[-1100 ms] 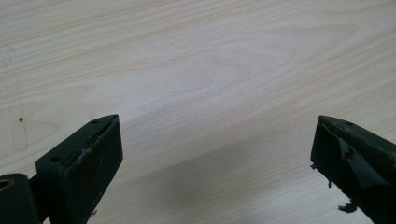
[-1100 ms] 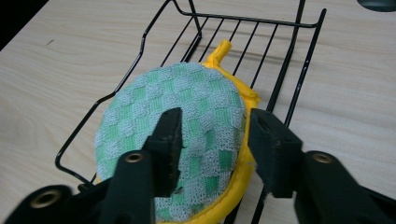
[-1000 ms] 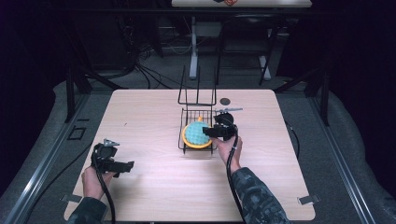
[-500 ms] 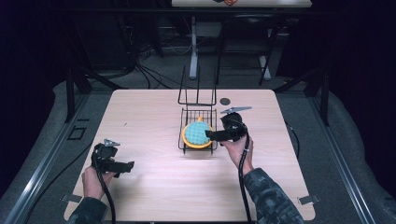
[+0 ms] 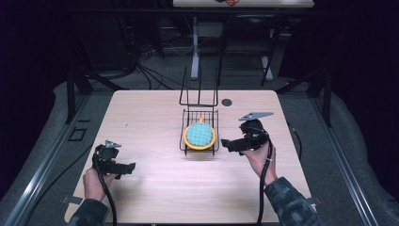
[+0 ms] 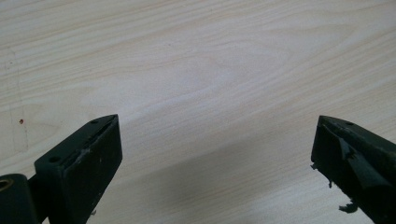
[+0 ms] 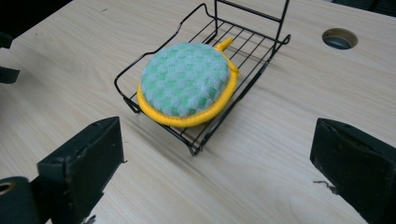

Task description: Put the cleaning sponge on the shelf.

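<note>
A round green-checked pad with a yellow rim (image 5: 200, 135) (image 7: 187, 85) lies in a black wire rack (image 5: 212, 117) (image 7: 254, 74) at the table's middle. My right gripper (image 5: 226, 143) (image 7: 215, 172) is just right of the rack, open, jaws pointing left at it, nothing between them. My left gripper (image 5: 128, 166) (image 6: 215, 158) rests low at the front left, open over bare wood.
The light wooden table (image 5: 150, 117) has a round cable hole (image 5: 227, 102) (image 7: 339, 38) behind the rack. The rack's tall wire back (image 5: 199, 92) stands at its far end. Dark floor, cables and table legs lie beyond the far edge.
My right gripper has drawn back from over the rack to its right side and lower, now empty beside it. The pad stays in the rack. The left gripper has not moved.
</note>
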The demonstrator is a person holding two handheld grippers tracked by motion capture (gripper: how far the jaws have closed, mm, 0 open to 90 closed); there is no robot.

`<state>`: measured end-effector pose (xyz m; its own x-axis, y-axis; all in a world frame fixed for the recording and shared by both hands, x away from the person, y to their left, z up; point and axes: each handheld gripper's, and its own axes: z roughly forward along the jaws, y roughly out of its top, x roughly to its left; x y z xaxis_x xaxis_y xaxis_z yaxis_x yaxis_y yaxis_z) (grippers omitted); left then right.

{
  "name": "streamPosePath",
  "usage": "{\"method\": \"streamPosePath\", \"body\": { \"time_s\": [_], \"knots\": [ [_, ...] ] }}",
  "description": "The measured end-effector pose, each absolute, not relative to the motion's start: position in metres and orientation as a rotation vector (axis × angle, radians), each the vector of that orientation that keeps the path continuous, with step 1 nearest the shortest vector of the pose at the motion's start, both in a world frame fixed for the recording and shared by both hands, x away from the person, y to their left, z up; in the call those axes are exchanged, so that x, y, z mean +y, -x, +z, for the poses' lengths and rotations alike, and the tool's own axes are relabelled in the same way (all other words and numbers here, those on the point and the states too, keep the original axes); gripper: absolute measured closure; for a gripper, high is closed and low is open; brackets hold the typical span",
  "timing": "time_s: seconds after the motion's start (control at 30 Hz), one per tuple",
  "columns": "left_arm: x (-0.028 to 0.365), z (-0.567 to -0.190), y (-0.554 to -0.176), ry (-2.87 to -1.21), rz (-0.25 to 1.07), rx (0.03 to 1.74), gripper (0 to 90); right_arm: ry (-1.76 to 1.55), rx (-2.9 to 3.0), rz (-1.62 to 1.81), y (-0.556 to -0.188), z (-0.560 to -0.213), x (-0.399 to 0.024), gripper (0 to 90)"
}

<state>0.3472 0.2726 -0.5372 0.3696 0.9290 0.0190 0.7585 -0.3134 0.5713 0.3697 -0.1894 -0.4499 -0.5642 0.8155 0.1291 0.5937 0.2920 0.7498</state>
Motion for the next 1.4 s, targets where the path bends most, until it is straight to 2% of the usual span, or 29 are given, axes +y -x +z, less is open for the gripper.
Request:
{"method": "streamPosePath", "body": {
  "time_s": [0.5,0.77,1.07,1.23,1.4],
  "knots": [
    [0.27,-0.538,-0.347,-2.163,0.48,1.462,1.9,-1.338,2.218,1.093,-0.339,-0.449,-0.246,0.0],
    [0.269,-0.539,-0.347,-2.169,0.476,1.459,1.9,-1.402,2.182,1.069,-0.326,-0.462,-0.275,0.0],
    [0.267,-0.54,-0.348,-2.187,0.464,1.435,1.8,-1.527,2.145,0.997,-0.315,-0.497,-0.309,0.0],
    [0.265,-0.541,-0.349,-2.195,0.457,1.432,1.8,-1.62,2.19,0.908,-0.321,-0.53,-0.321,0.0],
    [0.265,-0.542,-0.35,-2.2,0.458,1.431,1.8,-1.668,2.205,0.85,-0.327,-0.544,-0.328,0.0]
  ]
}}
